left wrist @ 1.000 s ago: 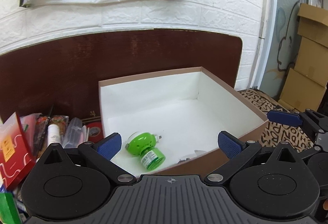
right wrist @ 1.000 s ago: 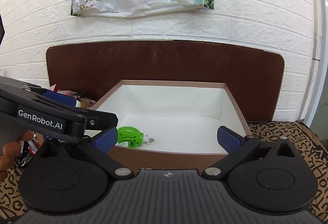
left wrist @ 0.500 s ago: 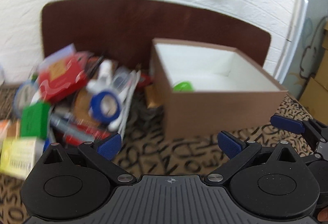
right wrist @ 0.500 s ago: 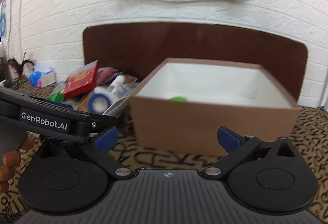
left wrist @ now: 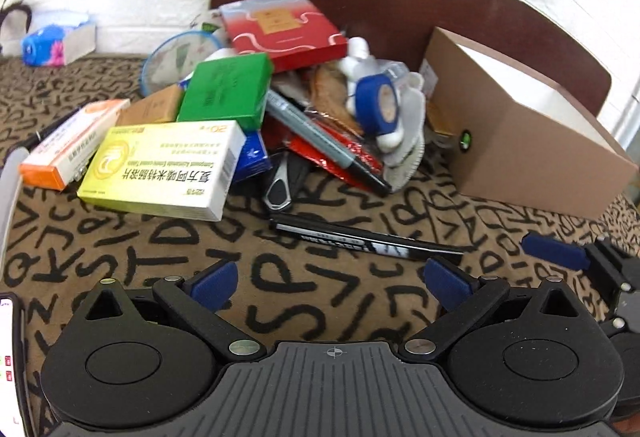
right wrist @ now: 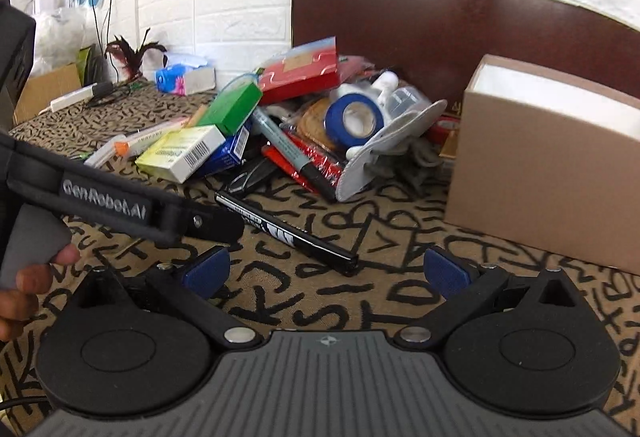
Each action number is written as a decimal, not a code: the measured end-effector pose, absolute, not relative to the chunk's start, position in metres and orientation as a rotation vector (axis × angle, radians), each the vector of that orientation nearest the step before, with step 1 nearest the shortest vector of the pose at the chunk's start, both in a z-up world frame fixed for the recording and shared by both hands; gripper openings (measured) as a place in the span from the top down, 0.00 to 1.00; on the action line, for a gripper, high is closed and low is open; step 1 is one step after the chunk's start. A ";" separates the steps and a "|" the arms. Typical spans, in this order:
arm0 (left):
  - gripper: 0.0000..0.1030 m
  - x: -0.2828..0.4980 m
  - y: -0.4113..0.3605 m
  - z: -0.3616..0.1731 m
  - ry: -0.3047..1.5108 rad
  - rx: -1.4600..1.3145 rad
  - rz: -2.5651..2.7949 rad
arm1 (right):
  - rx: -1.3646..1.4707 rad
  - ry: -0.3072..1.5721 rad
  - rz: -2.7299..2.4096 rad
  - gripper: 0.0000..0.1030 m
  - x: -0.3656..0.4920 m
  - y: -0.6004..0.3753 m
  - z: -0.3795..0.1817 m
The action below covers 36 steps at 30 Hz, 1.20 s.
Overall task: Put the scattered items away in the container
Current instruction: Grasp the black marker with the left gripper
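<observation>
box (left wrist: pixel 520 153) interior hidden by its wall, pile's lower items buried, phone (left wrist: pixel 10 357) cut off at left edge

Matt cardboard box (left wrist: pixel 528 153), glossy marker (left wrist: pixel 360 239)

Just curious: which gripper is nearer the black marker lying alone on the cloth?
Left. The left gripper hovers open right before the black marker; the right gripper sits farther back.

The cloth (left wrist: pixel 120 257) under everything is tan with black letters printed on it. The cardboard box (left wrist: pixel 520 153) is brown outside and white inside. In the pile, one carton (left wrist: pixel 226 91) is green, the medicine box (left wrist: pixel 160 167) is yellow and white, a flat box (left wrist: pixel 280 27) is red with white curved lines, and the tape roll (left wrist: pixel 376 99) is blue. The marker (left wrist: pixel 360 239) in front is black with white print. The gripper pads (left wrist: pixel 214 283) are dark blue.
</observation>
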<state>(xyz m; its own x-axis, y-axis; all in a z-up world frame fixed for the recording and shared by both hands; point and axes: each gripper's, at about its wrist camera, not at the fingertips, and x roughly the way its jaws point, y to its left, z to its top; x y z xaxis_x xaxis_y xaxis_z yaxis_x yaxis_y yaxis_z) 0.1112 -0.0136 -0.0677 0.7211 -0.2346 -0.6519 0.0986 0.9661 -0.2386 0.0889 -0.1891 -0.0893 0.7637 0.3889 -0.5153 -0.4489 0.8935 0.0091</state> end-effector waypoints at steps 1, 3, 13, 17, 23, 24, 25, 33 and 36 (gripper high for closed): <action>0.01 0.114 -0.012 -0.068 0.752 -0.203 -0.184 | -0.118 0.541 0.458 0.01 0.092 -0.189 -0.091; 0.02 0.118 -0.009 -0.070 0.763 -0.227 -0.189 | -0.120 0.551 0.460 0.02 0.099 -0.188 -0.093; 0.06 0.130 -0.001 -0.077 0.793 -0.281 -0.178 | -0.149 0.617 0.534 0.36 0.121 -0.172 -0.106; 0.09 0.131 0.002 -0.078 0.801 -0.296 -0.172 | -0.162 0.622 0.624 0.46 0.107 -0.164 -0.104; 0.20 0.133 0.005 -0.077 0.807 -0.294 -0.143 | -0.227 0.614 0.825 0.45 0.083 -0.149 -0.099; 0.24 0.134 0.006 -0.077 0.805 -0.285 -0.132 | -0.234 0.603 0.804 0.44 0.083 -0.152 -0.096; 0.26 0.134 0.007 -0.078 0.804 -0.278 -0.120 | -0.239 0.590 0.779 0.44 0.084 -0.156 -0.092; 0.64 0.135 0.008 -0.076 0.805 -0.234 -0.056 | -0.338 0.487 0.640 0.59 0.110 -0.164 -0.074; 0.72 0.133 0.016 -0.075 0.818 -0.261 -0.046 | -0.379 0.454 0.655 0.66 0.122 -0.151 -0.073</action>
